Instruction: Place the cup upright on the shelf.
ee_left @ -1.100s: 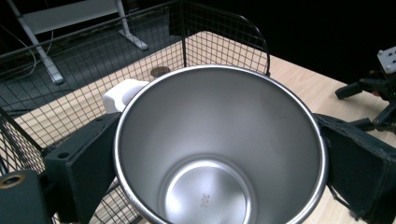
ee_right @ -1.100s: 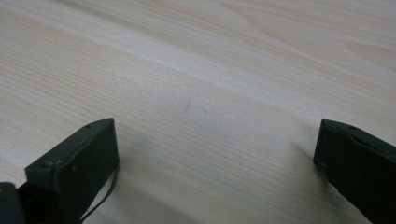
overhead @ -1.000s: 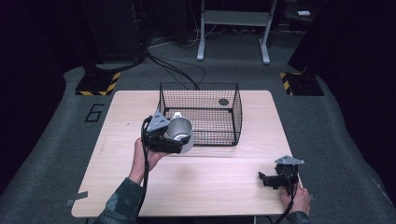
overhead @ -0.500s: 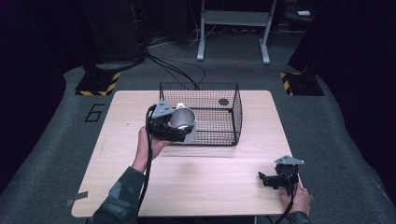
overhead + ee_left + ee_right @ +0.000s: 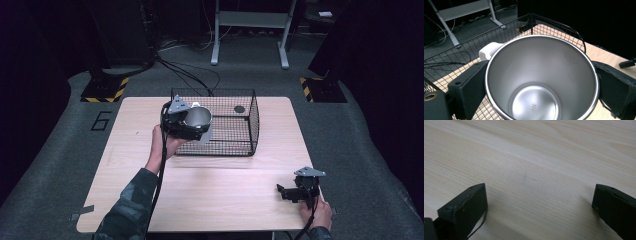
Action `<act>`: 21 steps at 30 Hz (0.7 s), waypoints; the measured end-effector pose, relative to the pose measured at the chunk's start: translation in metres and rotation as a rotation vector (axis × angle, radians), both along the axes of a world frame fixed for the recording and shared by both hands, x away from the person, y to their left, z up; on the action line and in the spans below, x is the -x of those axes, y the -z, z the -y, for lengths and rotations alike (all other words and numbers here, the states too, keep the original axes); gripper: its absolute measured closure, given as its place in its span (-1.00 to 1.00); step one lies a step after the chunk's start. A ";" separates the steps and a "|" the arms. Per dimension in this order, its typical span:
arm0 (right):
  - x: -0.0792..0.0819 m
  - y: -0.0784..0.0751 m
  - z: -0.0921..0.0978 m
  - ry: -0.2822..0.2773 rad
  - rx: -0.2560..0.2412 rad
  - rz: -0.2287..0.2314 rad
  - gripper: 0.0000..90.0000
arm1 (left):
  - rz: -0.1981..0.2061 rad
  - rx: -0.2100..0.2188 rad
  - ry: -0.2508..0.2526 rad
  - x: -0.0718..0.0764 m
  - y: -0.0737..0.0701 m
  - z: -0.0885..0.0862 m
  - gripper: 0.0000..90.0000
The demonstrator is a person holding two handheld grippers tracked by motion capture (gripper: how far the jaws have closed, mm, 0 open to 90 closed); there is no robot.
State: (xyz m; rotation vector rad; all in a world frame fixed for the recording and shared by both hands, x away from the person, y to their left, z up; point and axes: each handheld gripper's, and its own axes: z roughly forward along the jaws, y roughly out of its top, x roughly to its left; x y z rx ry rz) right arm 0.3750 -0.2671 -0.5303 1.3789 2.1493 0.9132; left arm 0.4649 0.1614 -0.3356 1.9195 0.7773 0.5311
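Steel cup carried to the wire basket

The steel cup is clamped by the left tool above the basket rim at 9 o'clock; lowering inside, then release, seems called for. The right tool is rested wide open on the surface at 5 o'clock

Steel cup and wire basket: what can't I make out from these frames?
- Steel cup outside wall: hidden in the left gripper view by its own rim and the jaws; in the high view, by the left gripper.
- Small dark round thing inside the wire basket: too small in the high view to identify.
- White piece behind the cup's rim: mostly hidden.
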 end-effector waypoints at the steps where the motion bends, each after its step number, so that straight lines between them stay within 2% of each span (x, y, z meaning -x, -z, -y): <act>1: 0.000 0.000 0.000 0.000 0.000 0.000 -1.00 | -0.005 0.000 0.002 -0.002 -0.001 0.000 -0.86; 7: 0.000 0.000 0.000 0.000 0.000 0.000 -1.00 | 0.005 -0.006 -0.003 -0.010 -0.004 0.005 -0.86; 21: 0.000 0.000 0.000 0.000 0.000 0.000 -1.00 | -0.019 -0.018 -0.002 -0.039 -0.002 0.019 -0.86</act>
